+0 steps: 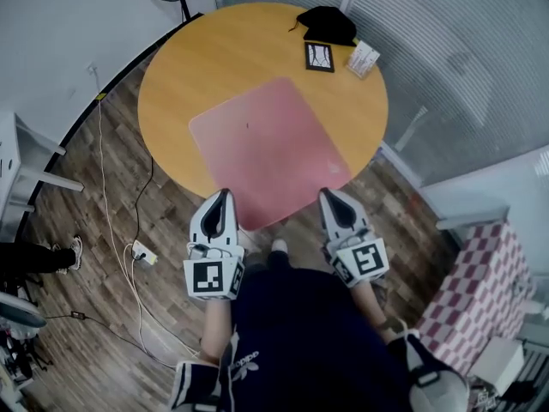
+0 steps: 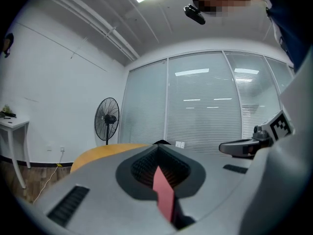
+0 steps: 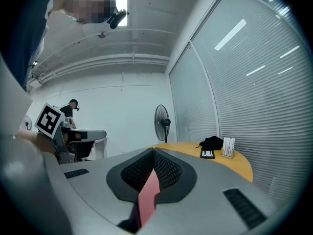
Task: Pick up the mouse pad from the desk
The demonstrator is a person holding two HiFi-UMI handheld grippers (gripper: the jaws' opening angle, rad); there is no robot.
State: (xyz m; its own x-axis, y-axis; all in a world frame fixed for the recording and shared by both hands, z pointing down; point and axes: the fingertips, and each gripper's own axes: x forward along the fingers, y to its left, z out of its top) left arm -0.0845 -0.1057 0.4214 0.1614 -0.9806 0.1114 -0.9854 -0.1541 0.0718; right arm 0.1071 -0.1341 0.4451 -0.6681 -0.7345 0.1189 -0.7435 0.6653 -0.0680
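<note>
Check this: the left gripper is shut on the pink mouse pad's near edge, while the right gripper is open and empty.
Wrong about the right gripper: it is also shut on the mouse pad, as the right gripper view shows. The left gripper is shut on the near edge, as stated.

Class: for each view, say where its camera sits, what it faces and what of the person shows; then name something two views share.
Head view: on the person's head, facing steeply down at the table and mouse pad; left gripper, right gripper and dark clothing show.
Left gripper view: on the left gripper, facing along its jaws, shut on the mouse pad, toward the fan.
Right gripper view: on the right gripper, likewise shut on the mouse pad.
Shared: both gripper views show the fan.
</note>
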